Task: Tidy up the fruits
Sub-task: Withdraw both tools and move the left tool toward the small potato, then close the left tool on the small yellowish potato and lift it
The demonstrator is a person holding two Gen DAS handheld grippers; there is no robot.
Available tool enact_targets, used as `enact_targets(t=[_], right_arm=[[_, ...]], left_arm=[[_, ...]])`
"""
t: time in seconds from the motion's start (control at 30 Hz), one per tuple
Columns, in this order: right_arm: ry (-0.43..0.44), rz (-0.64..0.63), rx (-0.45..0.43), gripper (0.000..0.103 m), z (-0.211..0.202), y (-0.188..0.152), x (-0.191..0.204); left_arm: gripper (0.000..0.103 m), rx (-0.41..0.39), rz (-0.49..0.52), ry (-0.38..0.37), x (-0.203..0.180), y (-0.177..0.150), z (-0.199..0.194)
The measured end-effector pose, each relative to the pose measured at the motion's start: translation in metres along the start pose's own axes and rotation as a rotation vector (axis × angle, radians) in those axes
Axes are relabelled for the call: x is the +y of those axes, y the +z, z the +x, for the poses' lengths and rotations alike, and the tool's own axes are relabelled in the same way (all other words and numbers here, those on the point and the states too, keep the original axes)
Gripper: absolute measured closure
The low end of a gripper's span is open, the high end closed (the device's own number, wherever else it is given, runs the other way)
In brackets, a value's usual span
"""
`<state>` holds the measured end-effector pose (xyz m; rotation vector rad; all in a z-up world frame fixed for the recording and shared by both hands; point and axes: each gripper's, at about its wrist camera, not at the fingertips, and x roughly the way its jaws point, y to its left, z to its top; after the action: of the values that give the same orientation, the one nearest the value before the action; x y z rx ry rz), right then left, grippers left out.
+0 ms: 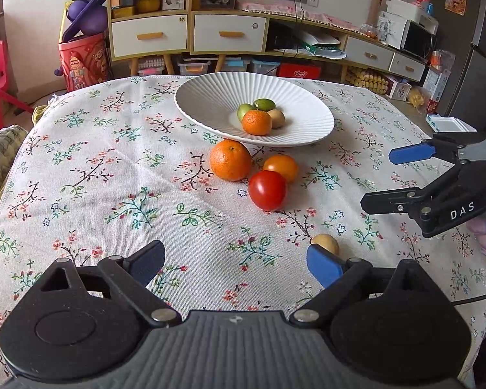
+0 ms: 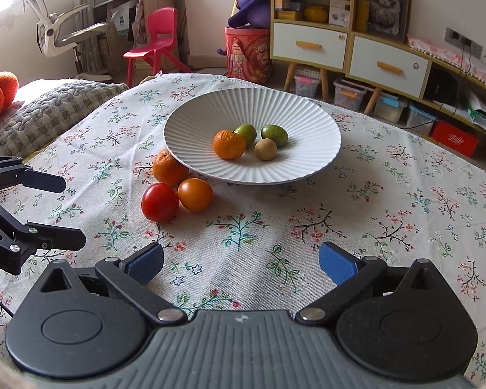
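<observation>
Across the counter (image 2: 388, 194) we see a floral cloth, with a ribbed white plate (image 2: 210, 120) at twelve o'clock holding a mandarin (image 2: 229, 144), two green fruits and a small brown one. At its seven o'clock edge sit a large orange (image 1: 230, 160), an orange tomato (image 2: 195, 194) and a red tomato (image 2: 160, 202). Our left hand-held gripper (image 1: 236, 264) and right hand-held gripper (image 2: 241, 264) both have their jaws spread apart, holding nothing.

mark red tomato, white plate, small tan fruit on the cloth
red tomato (image 1: 267, 189): left wrist view, centre of skin.
white plate (image 1: 207, 97): left wrist view, bare ribbed inner wall.
small tan fruit (image 1: 326, 243): left wrist view, exposed top.
</observation>
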<state>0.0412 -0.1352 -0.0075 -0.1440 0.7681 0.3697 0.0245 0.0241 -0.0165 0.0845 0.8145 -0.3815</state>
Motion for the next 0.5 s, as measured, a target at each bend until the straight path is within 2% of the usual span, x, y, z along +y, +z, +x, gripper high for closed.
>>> enact_targets(t=[0.13, 0.3, 0.47, 0.5], right_arm=[[-0.017, -0.049, 0.015, 0.001, 0.002, -0.004, 0.003], [-0.019, -0.03, 0.018, 0.001, 0.003, -0.005, 0.0], [-0.02, -0.041, 0.018, 0.001, 0.002, -0.007, 0.0], [-0.02, -0.043, 0.019, 0.001, 0.002, -0.008, 0.0]], left_arm=[[0.03, 0.023, 0.021, -0.064, -0.014, -0.003, 0.005], [0.045, 0.028, 0.041, -0.103, -0.026, -0.004, 0.01], [0.068, 0.052, 0.038, -0.148, -0.032, -0.003, 0.019], [0.069, 0.056, 0.04, -0.155, -0.035, -0.003, 0.021]])
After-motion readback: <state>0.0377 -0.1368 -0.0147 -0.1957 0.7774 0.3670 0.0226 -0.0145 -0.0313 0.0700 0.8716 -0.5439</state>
